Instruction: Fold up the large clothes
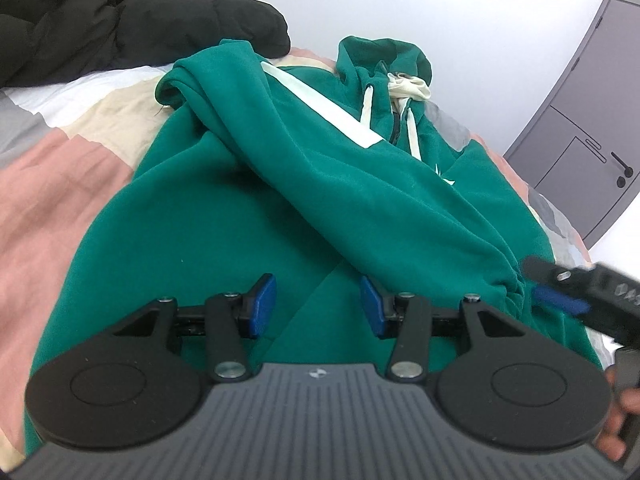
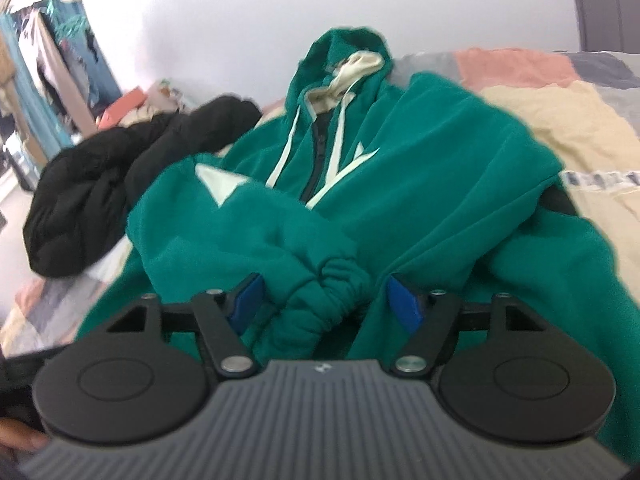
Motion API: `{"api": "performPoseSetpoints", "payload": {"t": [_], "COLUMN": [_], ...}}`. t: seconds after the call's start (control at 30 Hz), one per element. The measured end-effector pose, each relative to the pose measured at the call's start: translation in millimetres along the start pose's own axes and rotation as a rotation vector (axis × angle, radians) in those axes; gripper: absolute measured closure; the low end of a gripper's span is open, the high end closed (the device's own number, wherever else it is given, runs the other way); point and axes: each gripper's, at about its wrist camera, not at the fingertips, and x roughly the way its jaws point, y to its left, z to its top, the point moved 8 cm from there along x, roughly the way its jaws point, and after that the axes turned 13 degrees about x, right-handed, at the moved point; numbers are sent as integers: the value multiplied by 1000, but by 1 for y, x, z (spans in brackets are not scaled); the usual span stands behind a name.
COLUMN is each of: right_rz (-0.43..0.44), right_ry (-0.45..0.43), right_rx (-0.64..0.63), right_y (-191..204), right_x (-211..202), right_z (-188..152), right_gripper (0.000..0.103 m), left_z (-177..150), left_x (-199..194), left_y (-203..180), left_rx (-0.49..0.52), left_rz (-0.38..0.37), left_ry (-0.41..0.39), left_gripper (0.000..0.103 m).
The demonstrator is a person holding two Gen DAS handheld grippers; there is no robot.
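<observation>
A green hoodie [image 1: 304, 184] with white stripes and cream drawstrings lies face up on a patchwork bedspread [image 1: 60, 184], hood at the far end. One sleeve [image 1: 360, 184] is folded diagonally across the chest, its gathered cuff [image 1: 508, 284] at the right. My left gripper [image 1: 318, 306] is open and empty just above the hoodie's lower body. My right gripper [image 2: 324, 304] is open, its blue pads on either side of the gathered cuff [image 2: 336, 280], not clamped. The right gripper also shows at the right edge of the left wrist view [image 1: 560, 296].
A black puffer jacket [image 1: 120, 16] is piled at the far left of the bed, also in the right wrist view [image 2: 120, 176]. A grey door [image 1: 588, 132] stands at the right. A clothes rack [image 2: 44, 64] stands far left. The bedspread [image 2: 560, 128] extends right of the hoodie.
</observation>
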Motion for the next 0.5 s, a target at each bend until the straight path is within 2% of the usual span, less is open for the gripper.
{"api": "performPoseSetpoints", "payload": {"t": [0.1,0.17,0.3,0.33,0.4,0.5], "right_rz": [25,68,104,98,41,16], "right_ry": [-91,-109,-30,0,42,78], "right_rx": [8,5,-42,-59,-106,-117], "right_y": [1,6,20,21,18,12], "right_x": [-18,-19,16,26,46,61], "right_z": [15,21,9,3,-8,-18], "right_gripper": [32,31,31,32,25,24], "left_z": [1,1,1,1,2,3], "left_x": [0,0,-2,-2,-2,-2], "left_y": [0,1,3,3,3,4], "left_rx": [-5,-9,-19,-21,-23,-27], "left_rz": [2,4,10,11,11,13], "left_ry": [-4,-7,-12,-14,-17,-21], "left_gripper": [50,50,50,50,50,50]}}
